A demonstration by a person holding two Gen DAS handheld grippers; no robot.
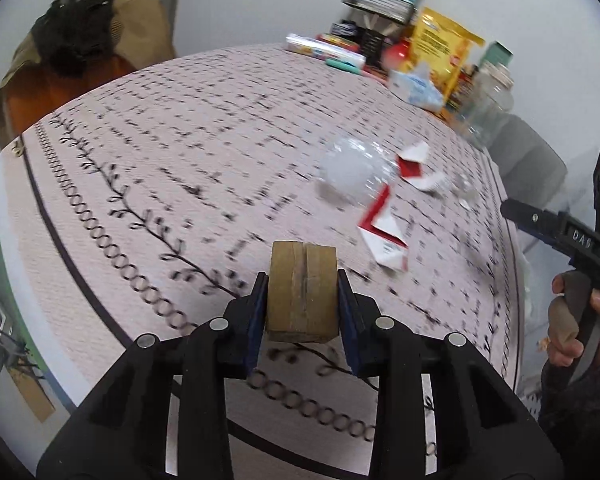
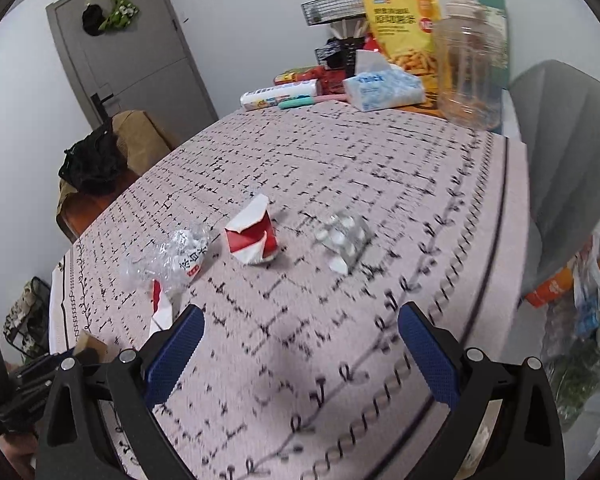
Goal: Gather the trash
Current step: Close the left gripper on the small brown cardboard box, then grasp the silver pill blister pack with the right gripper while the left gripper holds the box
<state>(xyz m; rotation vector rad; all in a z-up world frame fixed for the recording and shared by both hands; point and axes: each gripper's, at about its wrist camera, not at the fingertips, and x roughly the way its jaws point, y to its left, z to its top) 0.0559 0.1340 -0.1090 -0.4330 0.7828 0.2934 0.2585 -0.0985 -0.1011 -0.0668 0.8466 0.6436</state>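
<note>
My left gripper (image 1: 302,292) is shut on a brown cardboard piece (image 1: 302,294) and holds it above the patterned tablecloth (image 1: 160,152). Ahead of it lie a crumpled clear plastic wrapper (image 1: 354,170) and torn red-and-white carton pieces (image 1: 384,232). My right gripper (image 2: 300,344) is open and empty above the near part of the cloth. Beyond it lie a red-and-white carton (image 2: 252,236), a crumpled clear wrapper (image 2: 172,258), a red-and-white scrap (image 2: 160,308) and a pill blister pack (image 2: 344,238). The right gripper also shows at the right edge of the left wrist view (image 1: 512,208).
Clutter stands at the table's far end: a tissue pack (image 2: 384,88), a yellow snack bag (image 2: 404,20), a clear jar (image 2: 468,64), a wire rack (image 2: 332,6). A grey chair (image 2: 568,152) is at the right, bags (image 2: 580,320) on the floor beside it, a chair with dark clothes (image 2: 96,160) at the left.
</note>
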